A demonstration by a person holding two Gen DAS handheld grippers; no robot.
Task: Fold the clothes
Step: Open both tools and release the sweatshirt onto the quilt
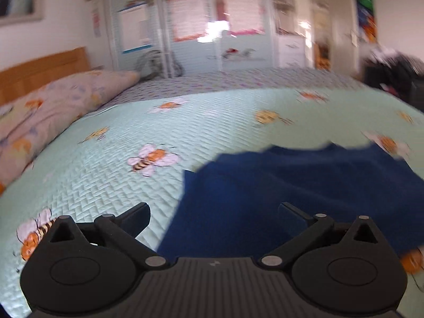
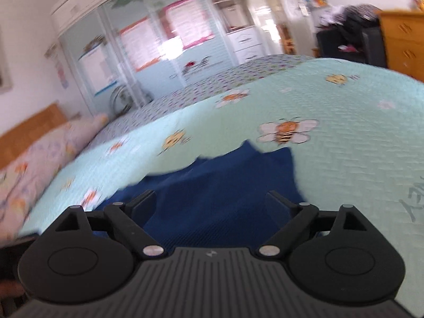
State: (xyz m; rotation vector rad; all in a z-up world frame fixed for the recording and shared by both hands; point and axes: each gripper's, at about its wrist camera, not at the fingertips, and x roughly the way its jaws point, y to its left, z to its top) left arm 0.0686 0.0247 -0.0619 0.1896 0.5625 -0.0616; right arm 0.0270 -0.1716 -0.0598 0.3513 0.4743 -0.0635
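A dark blue garment (image 1: 304, 193) lies flat on the pale green bee-print quilt (image 1: 185, 132) of a bed. In the left wrist view my left gripper (image 1: 214, 212) hangs above the garment's left edge, its jaws wide apart with nothing between them. The same blue garment (image 2: 220, 193) fills the lower middle of the right wrist view, on the quilt (image 2: 344, 159). My right gripper (image 2: 210, 198) is above its near part, jaws spread wide and empty. Both views are motion-blurred.
A pink patterned pillow (image 1: 53, 106) and a wooden headboard (image 1: 45, 69) lie at the left. White wardrobes (image 1: 190, 26) stand beyond the bed. A dark chair piled with clothes (image 2: 352, 34) and a wooden dresser (image 2: 402, 42) are at the far right.
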